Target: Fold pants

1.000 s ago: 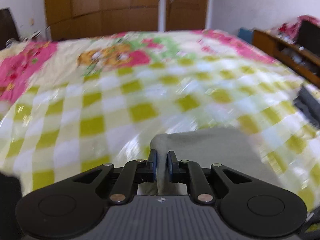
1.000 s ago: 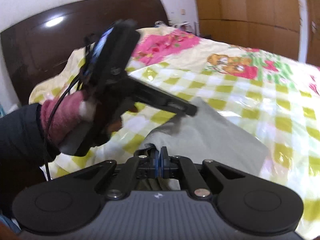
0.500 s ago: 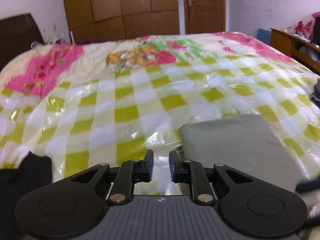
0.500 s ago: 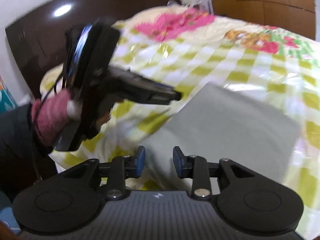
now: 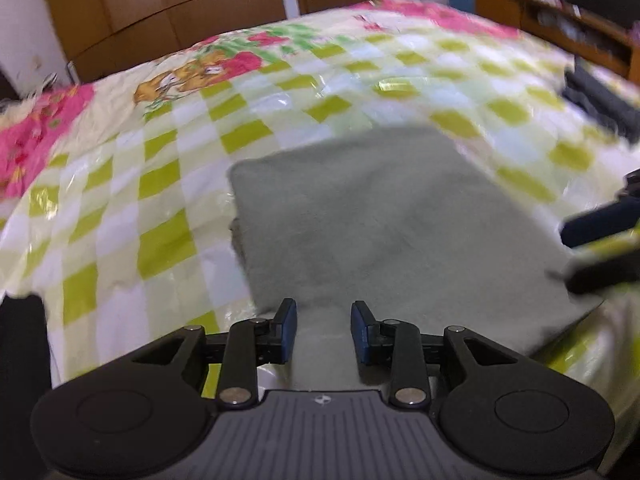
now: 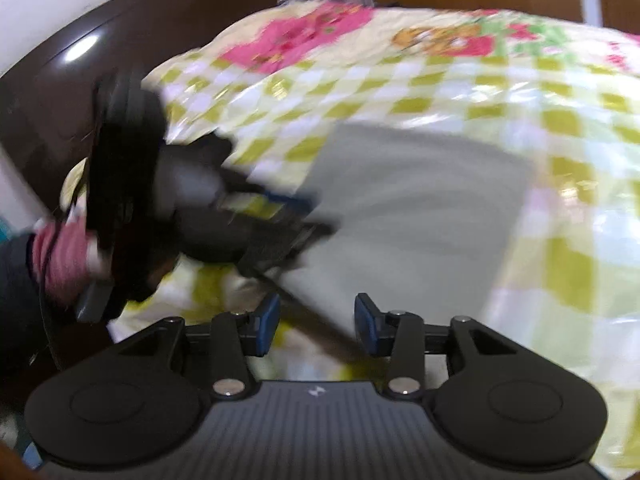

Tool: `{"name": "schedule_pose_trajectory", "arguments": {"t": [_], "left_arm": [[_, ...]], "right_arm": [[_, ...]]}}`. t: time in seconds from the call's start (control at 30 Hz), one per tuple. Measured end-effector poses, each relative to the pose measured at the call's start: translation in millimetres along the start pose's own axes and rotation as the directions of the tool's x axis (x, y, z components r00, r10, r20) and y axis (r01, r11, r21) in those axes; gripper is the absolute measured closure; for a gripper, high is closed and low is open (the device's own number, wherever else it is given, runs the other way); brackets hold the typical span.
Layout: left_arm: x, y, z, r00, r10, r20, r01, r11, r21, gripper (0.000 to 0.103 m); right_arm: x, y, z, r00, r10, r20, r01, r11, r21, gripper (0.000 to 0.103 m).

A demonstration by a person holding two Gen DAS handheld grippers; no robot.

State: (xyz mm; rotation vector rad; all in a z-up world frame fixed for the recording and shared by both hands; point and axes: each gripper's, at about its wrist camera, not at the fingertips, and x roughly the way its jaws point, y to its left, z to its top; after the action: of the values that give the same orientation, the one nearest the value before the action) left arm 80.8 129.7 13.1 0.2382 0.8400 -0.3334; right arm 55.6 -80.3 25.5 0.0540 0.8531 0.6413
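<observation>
I am holding both tongs wide apart with nothing between their blue pads. The pants (image 5: 384, 216) are lying on the bed (image 5: 168, 184) as a flat grey rectangle, already doubled over, spread on the checked yellow and white cover near the edge closest to me. My left tongs (image 5: 323, 330) are hovering just over the near edge of the cloth; whether they are touching it, I cannot tell. From the right wrist view, my right tongs (image 6: 317, 329) are hanging above the near corner of the pants (image 6: 416, 208), with my left hand (image 6: 64, 256) and its tool blurred beside the left edge.

I am judging the cloth to be soft, thick and fleecy, light but floppy, so it will sag and slide on the glossy cover. For another fold I am thinking a pinch at each near corner, through all the layers at once, would stop the stack from shearing apart.
</observation>
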Motion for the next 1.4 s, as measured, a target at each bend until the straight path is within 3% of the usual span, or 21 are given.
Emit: {"name": "schedule_pose_trajectory", "arguments": {"t": [0.13, 0.23, 0.3, 0.4, 0.57, 0.7, 0.73, 0.77, 0.8, 0.87, 0.9, 1.1, 1.2, 1.27, 1.4], "left_arm": [[-12, 12, 2, 0.999, 0.02, 0.038, -0.018, 0.998, -0.057, 0.054], [-9, 19, 1, 0.999, -0.023, 0.036, 0.026, 0.995, -0.099, 0.047], [1, 23, -1, 0.999, -0.039, 0.025, 0.042, 0.993, -0.112, 0.041], [15, 33, -8, 0.998, -0.059, 0.006, 0.059, 0.988, -0.145, 0.036], [23, 44, -18, 0.996, -0.093, 0.008, 0.093, 0.975, -0.2, 0.021], [30, 37, -17, 0.996, -0.091, 0.001, 0.09, 0.979, -0.181, 0.02], [29, 34, -16, 0.996, -0.092, 0.002, 0.091, 0.98, -0.178, 0.024], [29, 31, -15, 0.995, -0.099, 0.006, 0.099, 0.979, -0.178, 0.033], [28, 28, -13, 0.993, -0.115, 0.01, 0.115, 0.977, -0.181, 0.037], [30, 18, -7, 0.992, -0.127, 0.016, 0.128, 0.976, -0.174, 0.039], [32, 12, -3, 0.99, -0.143, 0.02, 0.144, 0.975, -0.168, 0.039], [55, -37, 26, 0.971, -0.237, 0.033, 0.239, 0.965, -0.105, 0.04], [53, -49, 32, 0.976, -0.212, 0.042, 0.214, 0.973, -0.08, 0.04], [44, -47, 33, 0.982, -0.182, 0.047, 0.185, 0.979, -0.08, 0.04], [24, -45, 44, 0.994, -0.067, 0.09, 0.071, 0.997, -0.041, 0.04]], "right_arm": [[-4, -41, 11, 0.996, -0.078, 0.042, 0.074, 0.992, 0.098, 0.06], [16, -69, 16, 0.992, -0.122, 0.012, 0.118, 0.978, 0.175, 0.059], [27, -85, 18, 0.995, -0.102, -0.002, 0.099, 0.964, 0.246, 0.058], [44, -102, 17, 1.0, -0.009, -0.024, 0.017, 0.937, 0.348, 0.058], [62, -110, 16, 0.999, 0.031, -0.018, -0.023, 0.932, 0.362, 0.057], [77, -114, 21, 0.997, 0.073, -0.017, -0.062, 0.925, 0.374, 0.056], [78, -113, 22, 0.997, 0.071, -0.017, -0.06, 0.927, 0.371, 0.06], [78, -113, 23, 0.998, 0.065, -0.019, -0.053, 0.929, 0.367, 0.073], [75, -113, 24, 0.998, 0.056, -0.024, -0.044, 0.931, 0.362, 0.079], [67, -116, 24, 0.998, 0.054, -0.025, -0.041, 0.933, 0.357, 0.093], [61, -118, 25, 0.998, 0.052, -0.024, -0.041, 0.936, 0.349, 0.093], [25, -145, 30, 0.993, -0.112, -0.024, 0.114, 0.952, 0.283, 0.094], [12, -161, 35, 0.984, -0.176, -0.038, 0.18, 0.95, 0.255, 0.091], [5, -159, 36, 0.973, -0.229, -0.041, 0.233, 0.953, 0.192, 0.079], [-8, -136, 31, 0.932, -0.361, 0.012, 0.361, 0.932, 0.026, 0.078]]}}
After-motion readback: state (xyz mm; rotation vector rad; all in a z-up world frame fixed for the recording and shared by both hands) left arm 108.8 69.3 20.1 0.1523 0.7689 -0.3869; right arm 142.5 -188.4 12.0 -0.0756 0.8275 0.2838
